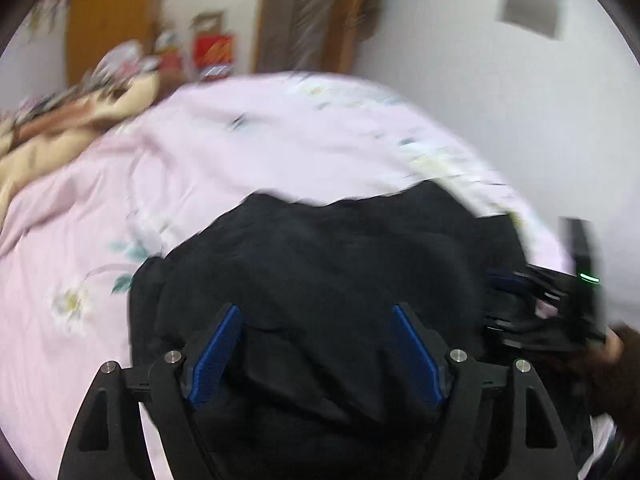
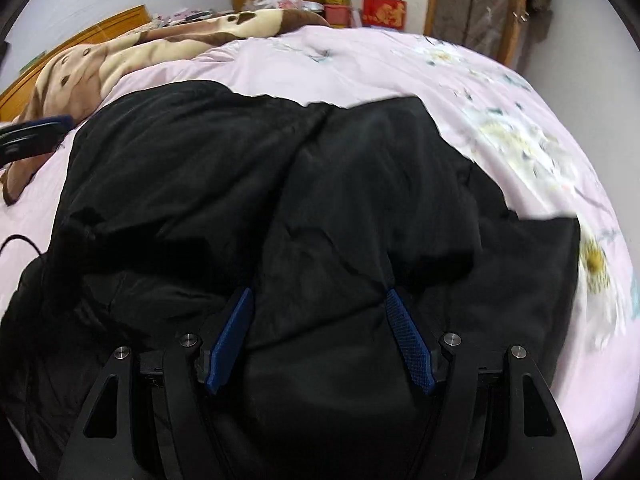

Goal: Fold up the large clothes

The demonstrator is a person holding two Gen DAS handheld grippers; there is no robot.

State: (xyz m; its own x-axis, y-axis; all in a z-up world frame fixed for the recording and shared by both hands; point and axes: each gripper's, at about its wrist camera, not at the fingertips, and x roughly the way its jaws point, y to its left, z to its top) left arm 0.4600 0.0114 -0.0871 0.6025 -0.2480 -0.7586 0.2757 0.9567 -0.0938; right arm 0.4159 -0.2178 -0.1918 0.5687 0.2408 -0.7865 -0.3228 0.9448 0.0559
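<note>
A large black garment (image 1: 320, 248) lies bunched on a bed with a pink flowered cover (image 1: 240, 140). My left gripper (image 1: 315, 310) hangs over the garment's near part, its blue pads (image 1: 218, 352) spread wide and pressing on nothing. In the right wrist view the same black garment (image 2: 240, 168) spreads across the bed cover (image 2: 360, 64), with a fold running up its middle. My right gripper (image 2: 318, 292) stands open just above that fold, and no cloth is pinched between its blue pads (image 2: 230, 344). The left wrist view is blurred.
A brown and beige blanket (image 2: 140, 52) is heaped at the bed's far left, by a wooden headboard (image 2: 80, 36). Red boxes (image 2: 384, 10) and bags stand against the far wall. A person's hand (image 1: 616, 348) holds the other gripper at the right edge. A white wall (image 1: 500, 100) borders the bed.
</note>
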